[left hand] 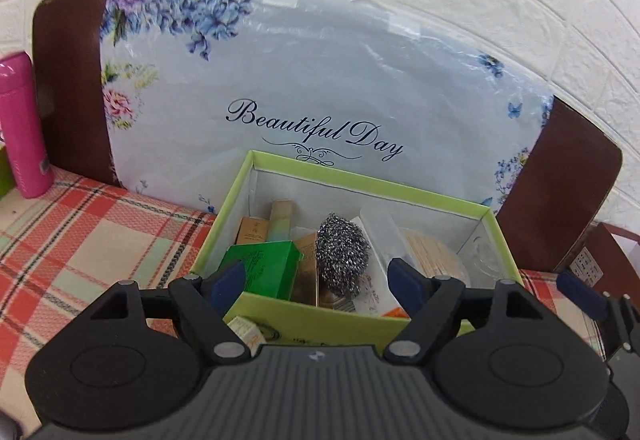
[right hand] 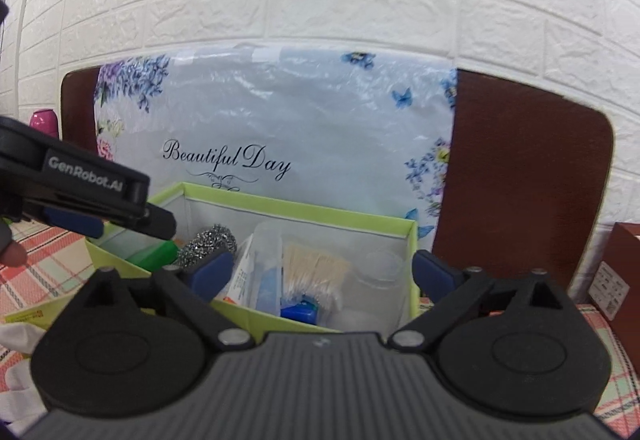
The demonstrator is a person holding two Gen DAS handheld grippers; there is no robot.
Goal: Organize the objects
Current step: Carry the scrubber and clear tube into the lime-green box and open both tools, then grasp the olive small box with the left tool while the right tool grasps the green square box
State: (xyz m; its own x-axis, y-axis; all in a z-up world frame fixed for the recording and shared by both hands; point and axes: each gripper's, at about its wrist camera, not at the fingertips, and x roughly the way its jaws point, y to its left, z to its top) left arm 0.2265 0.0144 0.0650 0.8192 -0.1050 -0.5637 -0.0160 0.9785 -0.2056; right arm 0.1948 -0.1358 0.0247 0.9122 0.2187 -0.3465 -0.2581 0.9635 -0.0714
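Note:
A lime-green open box (left hand: pixel 288 314) stands on the plaid cloth; it also shows in the right wrist view (right hand: pixel 296 207). Inside lie a steel wool scrubber (left hand: pixel 342 252), a green carton (left hand: pixel 272 266), small tan cartons (left hand: pixel 250 232) and a pack of cotton swabs (right hand: pixel 314 268). My left gripper (left hand: pixel 318 280) is open and empty over the box's near wall. My right gripper (right hand: pixel 322 274) is open and empty over the box's right half. The left gripper also shows from the side in the right wrist view (right hand: pixel 120 217).
A floral "Beautiful Day" board (left hand: pixel 312 79) in plastic leans on a brown panel (right hand: pixel 520 175) against the white brick wall. A pink bottle (left hand: pixel 22 123) stands far left. A brown box (right hand: pixel 618 272) sits at right. A small carton (left hand: pixel 246 328) lies before the box.

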